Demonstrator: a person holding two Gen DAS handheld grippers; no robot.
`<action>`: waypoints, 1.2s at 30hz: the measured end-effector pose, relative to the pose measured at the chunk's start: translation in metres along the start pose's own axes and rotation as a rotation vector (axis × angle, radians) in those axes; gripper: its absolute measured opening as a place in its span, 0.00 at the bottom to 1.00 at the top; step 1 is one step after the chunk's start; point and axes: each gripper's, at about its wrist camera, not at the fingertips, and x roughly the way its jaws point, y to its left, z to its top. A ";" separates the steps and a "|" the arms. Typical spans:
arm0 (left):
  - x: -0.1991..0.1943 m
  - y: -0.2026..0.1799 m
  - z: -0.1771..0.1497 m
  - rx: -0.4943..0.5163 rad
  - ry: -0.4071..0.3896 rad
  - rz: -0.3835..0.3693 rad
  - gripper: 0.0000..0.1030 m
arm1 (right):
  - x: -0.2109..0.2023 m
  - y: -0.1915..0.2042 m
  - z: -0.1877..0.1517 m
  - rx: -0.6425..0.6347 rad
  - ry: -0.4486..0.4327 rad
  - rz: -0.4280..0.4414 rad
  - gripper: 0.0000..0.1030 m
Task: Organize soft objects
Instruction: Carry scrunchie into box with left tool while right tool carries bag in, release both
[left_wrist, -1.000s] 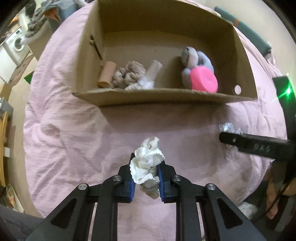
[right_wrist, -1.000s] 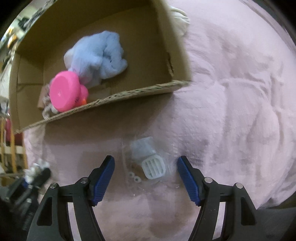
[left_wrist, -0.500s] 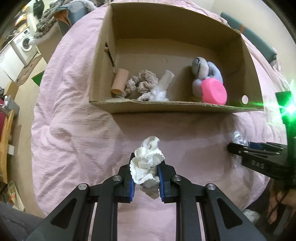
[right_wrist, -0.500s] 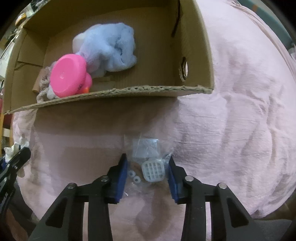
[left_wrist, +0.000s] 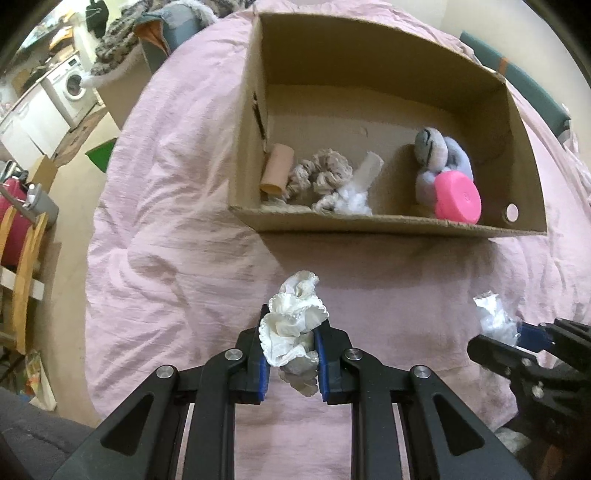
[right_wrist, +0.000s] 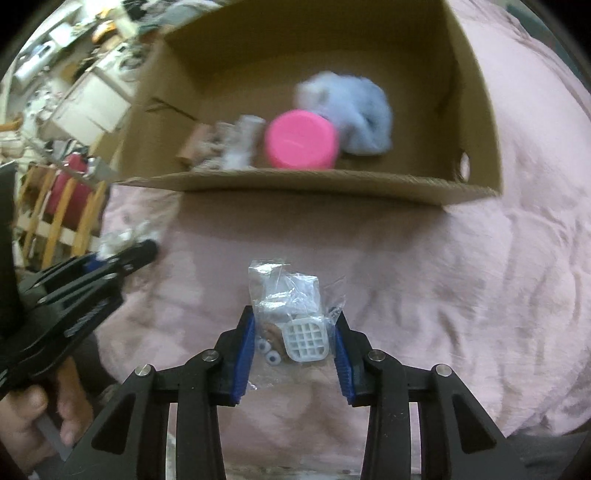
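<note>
My left gripper (left_wrist: 291, 325) is shut on a white frilly scrunchie (left_wrist: 293, 325) and holds it above the pink bedcover (left_wrist: 166, 236), in front of the cardboard box (left_wrist: 369, 221). My right gripper (right_wrist: 293, 332) is shut on a clear plastic bag (right_wrist: 291, 306) with a white grid part inside, lifted in front of the box (right_wrist: 332, 186). In the box lie a beige scrunchie (left_wrist: 321, 175), a cardboard tube (left_wrist: 277, 170), white stuffing (left_wrist: 352, 199), a blue-grey plush toy (left_wrist: 439, 158) and a pink round lid (left_wrist: 458, 197). The right gripper shows at the right of the left wrist view (left_wrist: 517, 338).
The bed's left edge drops to a floor with a wooden rack (left_wrist: 22, 266) and a washing machine (left_wrist: 70, 88). A pile of clothes (left_wrist: 147, 33) lies beyond the bed's far left. The left gripper and hand fill the left side of the right wrist view (right_wrist: 74, 288).
My right gripper closed on the plastic bag and lifted it off the cover. Both grippers moved toward the box, which now looms larger. The left keeps its hold on the scrunchie.
</note>
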 end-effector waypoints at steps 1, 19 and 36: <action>-0.003 0.001 0.000 -0.002 -0.011 0.003 0.18 | -0.005 -0.002 0.005 -0.017 -0.026 0.007 0.39; -0.074 0.015 0.087 -0.002 -0.286 -0.011 0.18 | -0.091 -0.015 0.078 -0.008 -0.376 0.094 0.39; -0.004 0.007 0.111 0.021 -0.267 -0.086 0.18 | -0.011 -0.068 0.102 0.157 -0.265 -0.007 0.40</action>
